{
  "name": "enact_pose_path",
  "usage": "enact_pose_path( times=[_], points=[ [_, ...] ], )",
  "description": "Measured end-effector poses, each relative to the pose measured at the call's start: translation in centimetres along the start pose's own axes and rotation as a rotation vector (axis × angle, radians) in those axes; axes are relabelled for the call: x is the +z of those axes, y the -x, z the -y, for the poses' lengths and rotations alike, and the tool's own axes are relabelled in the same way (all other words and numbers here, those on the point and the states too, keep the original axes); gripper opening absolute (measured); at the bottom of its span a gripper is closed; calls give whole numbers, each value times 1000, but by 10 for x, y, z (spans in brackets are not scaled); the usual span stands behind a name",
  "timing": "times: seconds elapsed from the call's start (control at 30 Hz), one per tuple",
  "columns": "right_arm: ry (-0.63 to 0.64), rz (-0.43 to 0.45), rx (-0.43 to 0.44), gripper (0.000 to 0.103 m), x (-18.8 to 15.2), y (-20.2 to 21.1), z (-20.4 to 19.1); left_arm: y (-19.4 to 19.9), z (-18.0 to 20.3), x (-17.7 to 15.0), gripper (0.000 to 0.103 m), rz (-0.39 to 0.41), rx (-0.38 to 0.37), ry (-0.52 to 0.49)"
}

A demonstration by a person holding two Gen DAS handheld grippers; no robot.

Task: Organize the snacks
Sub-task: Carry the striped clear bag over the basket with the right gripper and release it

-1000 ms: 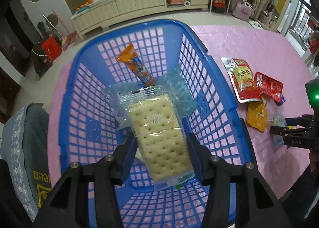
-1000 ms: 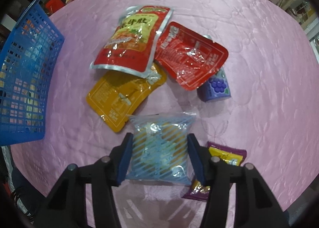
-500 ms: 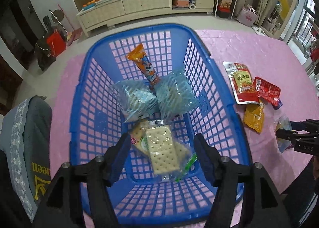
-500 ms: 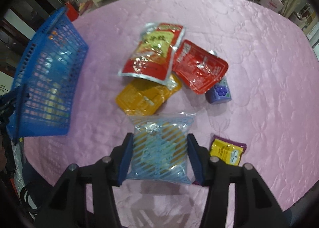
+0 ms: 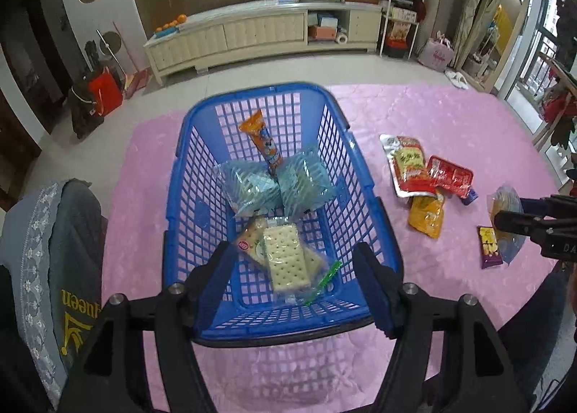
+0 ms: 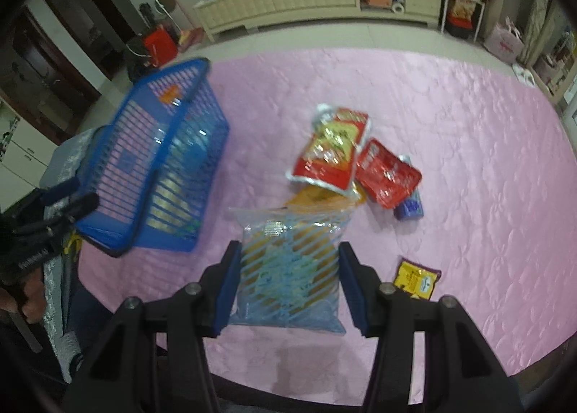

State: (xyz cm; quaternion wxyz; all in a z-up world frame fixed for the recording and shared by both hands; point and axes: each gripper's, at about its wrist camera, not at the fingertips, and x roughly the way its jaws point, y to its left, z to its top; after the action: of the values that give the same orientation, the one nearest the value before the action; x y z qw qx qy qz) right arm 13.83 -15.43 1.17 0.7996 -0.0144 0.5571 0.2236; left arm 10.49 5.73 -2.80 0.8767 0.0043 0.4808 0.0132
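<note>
A blue basket (image 5: pixel 364 196) stands on the pink table (image 5: pixel 414 113). In it lie a cracker pack (image 5: pixel 286 258), two blue striped bags (image 5: pixel 249 189) and an orange stick snack (image 5: pixel 261 140). My left gripper (image 5: pixel 294 277) is open and empty above the basket's near end. My right gripper (image 6: pixel 286 277) is shut on a blue striped bag (image 6: pixel 288 268), held above the table right of the basket (image 6: pixel 151 175). That bag also shows in the left wrist view (image 5: pixel 505 229).
Loose on the table: a red-yellow pouch (image 6: pixel 330 149), a red pouch (image 6: pixel 387 175), an orange pouch (image 6: pixel 317 196), a purple grape packet (image 6: pixel 409 207) and a small yellow-purple packet (image 6: pixel 416 277). A grey chair back (image 5: pixel 54 258) stands left of the table.
My left gripper opened, dropped the cracker pack into the basket and pulled back and up. My right gripper lifted the blue striped bag off the table.
</note>
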Motion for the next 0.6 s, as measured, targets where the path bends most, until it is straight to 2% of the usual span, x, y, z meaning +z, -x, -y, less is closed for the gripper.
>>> enact_pose_path(
  times=[0.23, 0.6],
  points=[
    [101, 40, 6, 57, 19, 8, -40, 17, -9, -3, 66, 25, -3, 24],
    [210, 62, 70, 57, 61, -2, -97, 26, -40, 4, 68, 45, 0, 72]
  ],
)
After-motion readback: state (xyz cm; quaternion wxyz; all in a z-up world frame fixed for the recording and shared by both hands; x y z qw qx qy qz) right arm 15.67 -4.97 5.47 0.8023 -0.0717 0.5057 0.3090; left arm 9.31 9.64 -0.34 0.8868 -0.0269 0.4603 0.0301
